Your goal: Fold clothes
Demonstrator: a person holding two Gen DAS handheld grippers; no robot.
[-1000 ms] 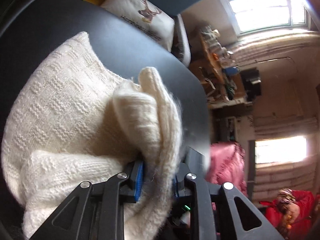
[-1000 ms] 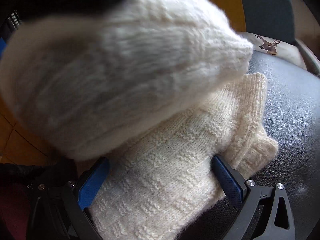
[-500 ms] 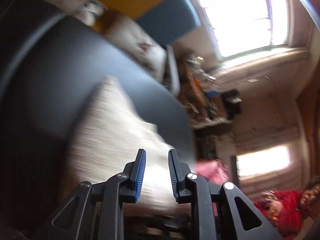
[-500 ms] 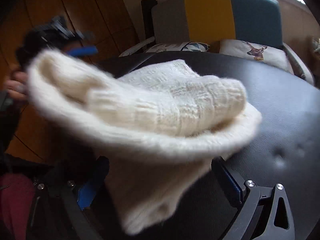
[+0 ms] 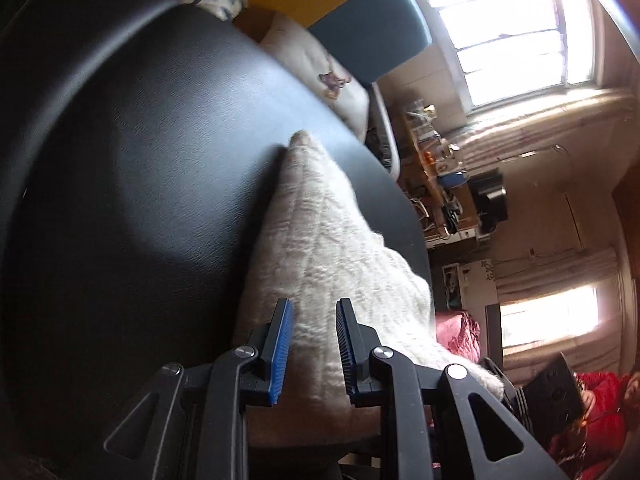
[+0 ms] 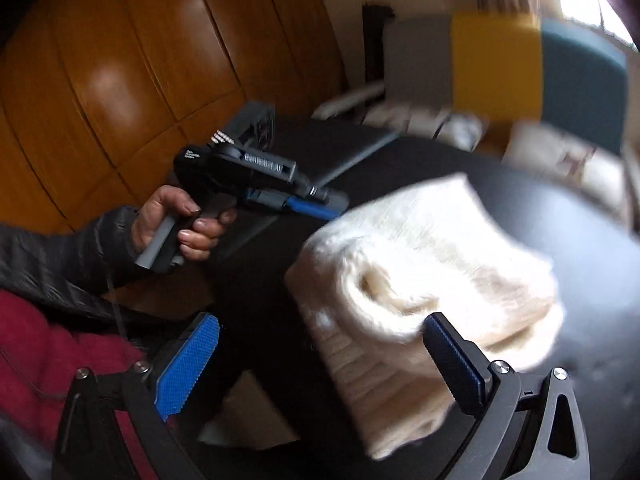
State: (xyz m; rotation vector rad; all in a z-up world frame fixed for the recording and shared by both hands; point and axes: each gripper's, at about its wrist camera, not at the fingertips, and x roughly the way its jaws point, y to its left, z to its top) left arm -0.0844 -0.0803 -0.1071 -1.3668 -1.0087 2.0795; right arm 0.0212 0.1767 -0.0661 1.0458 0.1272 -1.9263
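The sweater (image 6: 432, 272) lies folded in a thick bundle on the black table (image 5: 140, 160), at its near edge. It may slide off, because part of it seems to hang over this edge. The left gripper (image 5: 312, 344) is a little apart and holds nothing. The right gripper (image 6: 320, 360) is spread wide, low beside the bundle.
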